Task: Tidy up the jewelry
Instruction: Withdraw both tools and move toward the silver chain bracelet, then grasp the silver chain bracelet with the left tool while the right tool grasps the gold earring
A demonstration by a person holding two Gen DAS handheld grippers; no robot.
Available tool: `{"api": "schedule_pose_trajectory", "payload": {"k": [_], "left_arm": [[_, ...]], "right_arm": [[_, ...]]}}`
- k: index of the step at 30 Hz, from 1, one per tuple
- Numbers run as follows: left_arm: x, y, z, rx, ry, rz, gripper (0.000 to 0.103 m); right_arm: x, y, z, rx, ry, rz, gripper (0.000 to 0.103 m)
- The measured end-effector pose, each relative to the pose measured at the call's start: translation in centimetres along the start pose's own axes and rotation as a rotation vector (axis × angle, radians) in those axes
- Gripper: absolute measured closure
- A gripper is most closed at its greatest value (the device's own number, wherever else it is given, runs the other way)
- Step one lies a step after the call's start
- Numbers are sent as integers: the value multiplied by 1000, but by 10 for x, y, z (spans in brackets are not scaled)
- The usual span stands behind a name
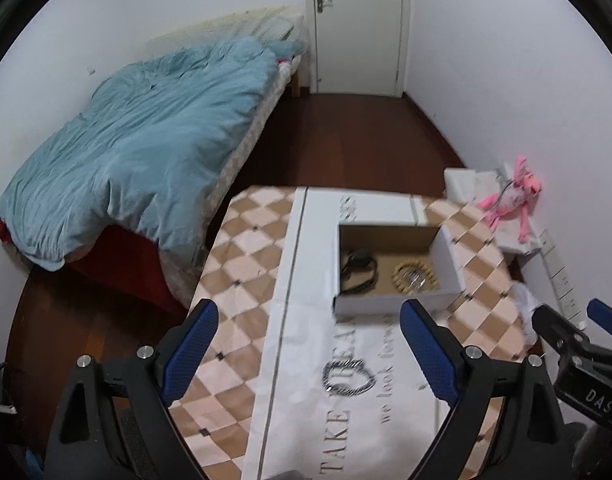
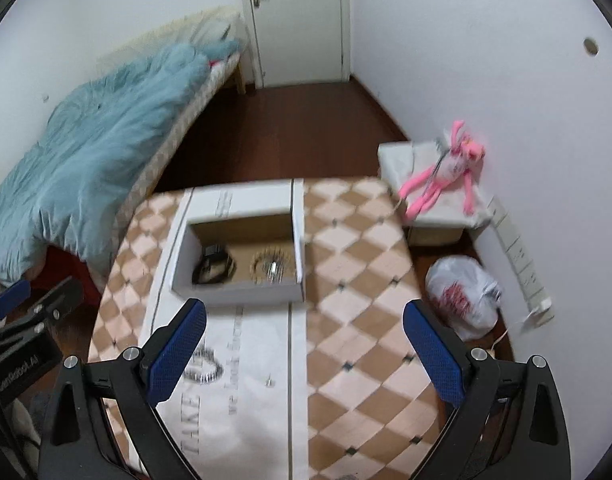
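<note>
An open white cardboard box (image 1: 394, 304) (image 2: 233, 294) stands on a white printed paper sheet (image 1: 326, 400) (image 2: 245, 360) on the checkered table. Inside lie a black watch or strap (image 1: 358, 270) (image 2: 213, 268) on the left and a gold beaded bracelet (image 1: 414, 278) (image 2: 271, 268) on the right. A small silver stud-like piece (image 2: 269, 381) lies on the paper in front of the box. My left gripper (image 1: 310, 344) is open and empty, above the paper just before the box. My right gripper (image 2: 303, 342) is open and empty, near the box's front right.
The checkered table (image 1: 241, 256) (image 2: 358, 272) has a bed with a blue duvet (image 1: 137, 136) to its left. At the right, a pink plush toy (image 2: 442, 176) lies on a white box by the wall, with a white plastic bag (image 2: 462, 294) and power strip (image 2: 522, 256) on the floor.
</note>
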State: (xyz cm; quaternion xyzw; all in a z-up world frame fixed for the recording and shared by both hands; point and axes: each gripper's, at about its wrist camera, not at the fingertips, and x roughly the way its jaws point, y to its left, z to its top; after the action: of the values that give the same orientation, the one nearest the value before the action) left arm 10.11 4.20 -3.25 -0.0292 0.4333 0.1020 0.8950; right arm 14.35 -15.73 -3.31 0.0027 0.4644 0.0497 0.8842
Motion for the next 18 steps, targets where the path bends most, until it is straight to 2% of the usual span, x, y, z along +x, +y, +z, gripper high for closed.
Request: {"api": "schedule_pose_trajectory", "payload": {"k": [3,8,10,14,18], "left_arm": [[27,9,-24,-8,72,35,11],[77,21,-61,-19,205,80,11],[92,23,-71,-13,242,94,11],[112,25,-83,-7,296,103,11],[123,30,-89,-11,334,109,11]], "right_arm": [[37,3,-28,-6,106,4,3],[99,19,-73,-39,220,16,5],[118,24,-85,-46,248,29,18],[149,36,-103,-58,281,39,33],[168,44,-115,-67,305,29,68]]}}
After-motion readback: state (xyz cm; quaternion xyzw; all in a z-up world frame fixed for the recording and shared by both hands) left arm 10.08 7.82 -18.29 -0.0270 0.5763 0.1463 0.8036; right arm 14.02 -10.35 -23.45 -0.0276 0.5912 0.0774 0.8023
